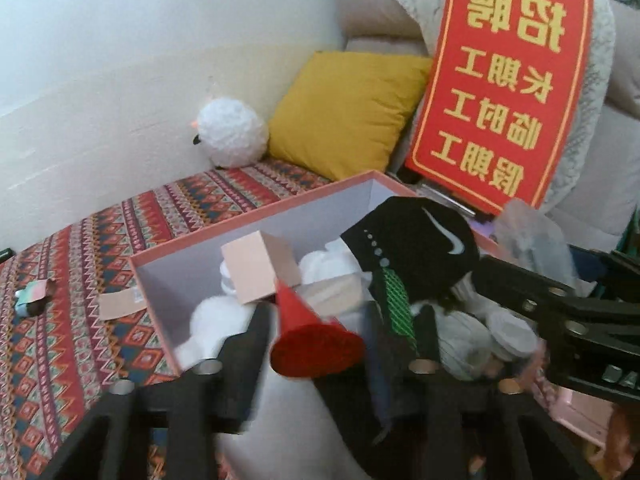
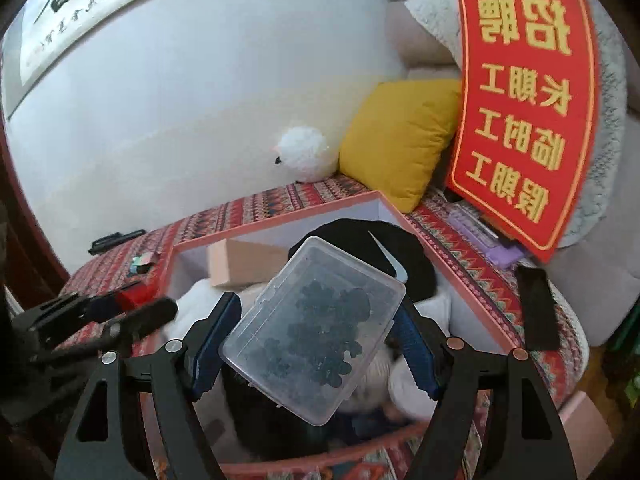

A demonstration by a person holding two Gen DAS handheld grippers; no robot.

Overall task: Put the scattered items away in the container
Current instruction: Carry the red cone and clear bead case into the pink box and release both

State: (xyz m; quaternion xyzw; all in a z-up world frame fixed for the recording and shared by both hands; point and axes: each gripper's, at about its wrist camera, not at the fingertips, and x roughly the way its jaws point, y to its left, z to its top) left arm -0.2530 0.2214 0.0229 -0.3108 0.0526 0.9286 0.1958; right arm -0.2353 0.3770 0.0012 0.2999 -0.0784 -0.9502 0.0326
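- The right tool [image 2: 316, 344] is clamped on a clear plastic case [image 2: 314, 330] with dark little pieces inside. Its blue fingers [image 2: 214, 340] press both sides of the case, and the case hangs tilted over the pink box [image 2: 276, 216].
- The left tool [image 1: 340, 332] is at the near edge of the pink box [image 1: 256, 216]. A red cone [image 1: 308, 330] sits between its black fingers [image 1: 244, 356]. I cannot tell if the fingers squeeze the cone or just sit beside it.
- Inside the pink box lie a black cap [image 1: 416, 240] with a white swoosh, a small pink carton [image 1: 260, 264], soft white things [image 1: 216, 316] and a white knit piece [image 1: 460, 332].
- The pink box sits on a bed with a red patterned cover [image 1: 80, 280].
- Left of the pink box, on the cover, lie a small flat card [image 1: 120, 304] and a little colourful packet [image 1: 32, 298].
- Right of the pink box lies a flat black bar [image 2: 538, 308].
- Behind the pink box are a white fluffy ball toy [image 1: 232, 132], a yellow cushion [image 1: 344, 112] and a red sign [image 1: 504, 88] with yellow letters.
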